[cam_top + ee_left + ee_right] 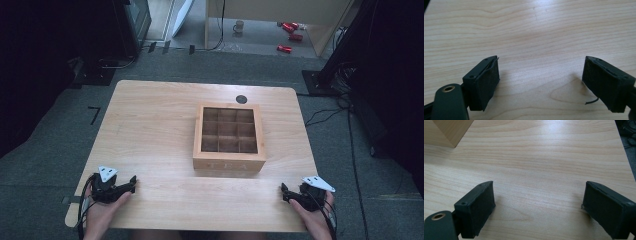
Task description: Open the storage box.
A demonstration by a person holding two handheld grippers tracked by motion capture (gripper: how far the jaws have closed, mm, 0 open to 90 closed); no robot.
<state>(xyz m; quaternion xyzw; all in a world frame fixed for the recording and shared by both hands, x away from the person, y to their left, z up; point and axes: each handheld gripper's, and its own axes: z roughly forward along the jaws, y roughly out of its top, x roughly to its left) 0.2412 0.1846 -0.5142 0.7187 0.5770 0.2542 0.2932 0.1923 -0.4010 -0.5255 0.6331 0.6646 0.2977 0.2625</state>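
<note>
1. Both of my hands sit at the near edge of the wooden table (150, 120), one gripper in each. Left gripper (131, 182) is by the near-left corner, right gripper (284, 192) by the near-right corner.
2. Left one: jaws are spread wide, nothing between them except bare wood grain in the left gripper view. The pads (487, 85) look a bit frayed, with a little thread sticking out near the far one.
3. Right one: same deal, jaws wide apart, nothing pinched. In the right gripper view there's just tabletop between them, and a corner of the box peeks in at the top left.
4. That box is a wooden tea box (228, 137) with "TEA" on its front face. It sits around the middle of the table, a bit right of centre, well apart from both grippers. It's further in from me and lies between the two of them.
5. From above I can see a grid of compartments in it, three by three. They look empty, though the picture is dim.
6. Small dark round hole (241, 99) in the tabletop just behind the box.
7. Way back on the floor: a mug (239, 26) and some red cans (290, 35).
</note>
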